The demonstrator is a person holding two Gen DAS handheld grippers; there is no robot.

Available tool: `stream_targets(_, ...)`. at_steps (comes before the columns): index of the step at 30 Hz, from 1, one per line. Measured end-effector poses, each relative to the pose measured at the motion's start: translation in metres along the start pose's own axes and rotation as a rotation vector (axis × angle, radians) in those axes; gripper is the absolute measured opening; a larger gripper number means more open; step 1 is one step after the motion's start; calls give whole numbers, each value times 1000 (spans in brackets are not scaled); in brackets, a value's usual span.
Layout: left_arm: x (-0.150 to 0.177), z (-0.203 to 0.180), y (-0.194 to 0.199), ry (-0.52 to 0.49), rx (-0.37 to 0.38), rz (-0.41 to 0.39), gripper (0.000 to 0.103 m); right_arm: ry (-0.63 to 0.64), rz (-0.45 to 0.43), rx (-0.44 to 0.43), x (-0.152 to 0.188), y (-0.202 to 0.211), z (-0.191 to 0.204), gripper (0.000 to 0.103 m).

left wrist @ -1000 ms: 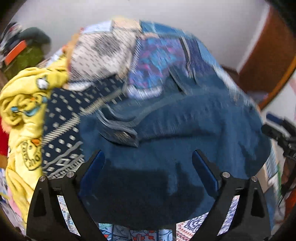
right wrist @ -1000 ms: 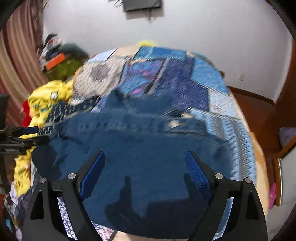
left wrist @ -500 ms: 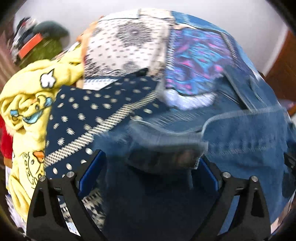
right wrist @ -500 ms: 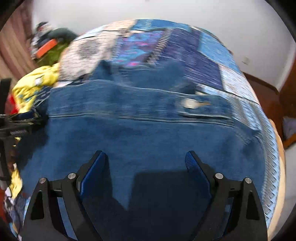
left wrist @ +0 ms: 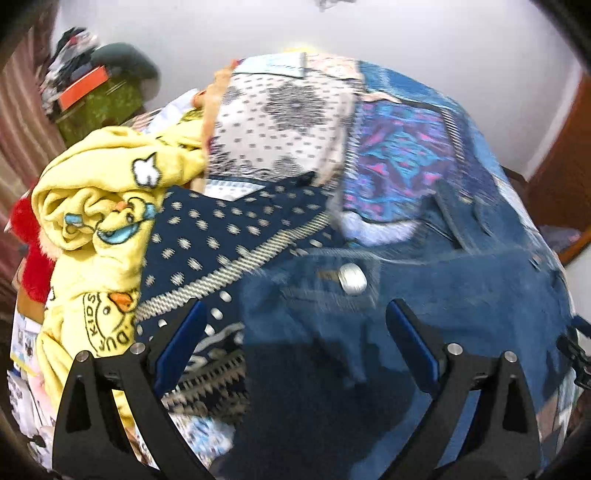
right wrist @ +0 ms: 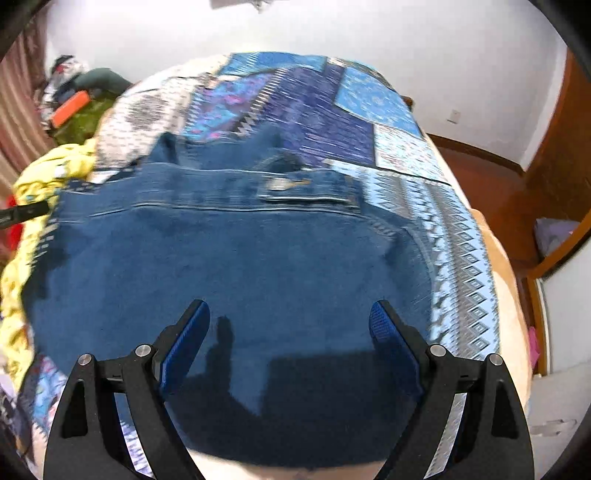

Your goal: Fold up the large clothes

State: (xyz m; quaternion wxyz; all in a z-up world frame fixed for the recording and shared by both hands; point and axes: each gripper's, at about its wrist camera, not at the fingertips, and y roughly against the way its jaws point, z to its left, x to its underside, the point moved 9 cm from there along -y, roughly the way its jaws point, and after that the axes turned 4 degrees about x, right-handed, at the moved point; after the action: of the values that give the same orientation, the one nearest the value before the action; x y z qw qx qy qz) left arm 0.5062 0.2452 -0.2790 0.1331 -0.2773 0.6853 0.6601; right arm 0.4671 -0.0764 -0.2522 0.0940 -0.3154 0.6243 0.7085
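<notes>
Right wrist view: denim garment (right wrist: 240,266) spread flat over the patchwork bedspread (right wrist: 354,122), filling the centre and lower half of the frame. A seamed band with a metal button (right wrist: 280,183) runs across its upper part. Right gripper (right wrist: 290,325) hangs over the denim at bottom centre, jaws wide apart, blue pads clear of the cloth, nothing between them. Its shadow falls on the fabric below. White wall (right wrist: 332,33) behind; wooden floor (right wrist: 476,173) at right.

Left wrist view: left gripper (left wrist: 295,325) at bottom centre, jaws also spread wide, nothing pinched. The denim lies under and between the fingers, running to the right edge of the frame; a silver button (left wrist: 352,278) sits just above the gap, blurred. To the left of the denim, a navy dotted cloth (left wrist: 221,236) partly under its edge. Further left, a crumpled yellow garment (left wrist: 103,206) with cartoon prints, touching the navy cloth. Red fabric (left wrist: 35,266) at the far left edge. Clutter on a green-covered stand (left wrist: 99,107) at upper left.
</notes>
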Motion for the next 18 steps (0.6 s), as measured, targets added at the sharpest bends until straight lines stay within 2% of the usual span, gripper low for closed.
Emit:
stream_targets(6,46,-55,14,-126,87,49,98,68,12,-46,19,8,35,87)
stream_targets(9,70,-74,8,-166,105,87,98,64,36,-34,31,2,36,87)
stream_targets(11,89,-80,0,-187,82,113,98,48,48,-32,39,0,33,87)
stream_targets(13,102,-79,-6,-181,64,133,98,50,39,-18,44,4,29,87)
stream_targets(18,121,-53,-1,-61,73,131,98,43,54,14,54,16,14,87)
